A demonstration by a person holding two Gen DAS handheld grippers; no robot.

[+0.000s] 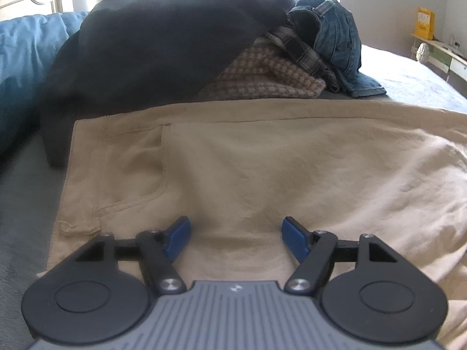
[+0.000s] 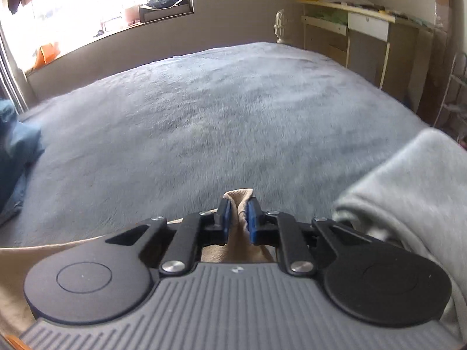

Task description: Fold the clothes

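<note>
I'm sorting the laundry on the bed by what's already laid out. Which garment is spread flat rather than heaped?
The beige trousers, spread flat under the open left gripper. The dark garment, checked pieces and denim sit heaped behind them.

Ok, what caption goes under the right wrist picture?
Right tongs pinching beige trousers over the grey bed.

Beige trousers (image 1: 262,160): matt woven cloth, lightly creased. Bed cover (image 2: 233,110): grey, fuzzy pile; jeans (image 1: 338,38): coarse blue denim. Left claw (image 1: 235,234): matt black plastic links, blue rubbery pads (image 1: 293,236), bright metal rivets.
</note>
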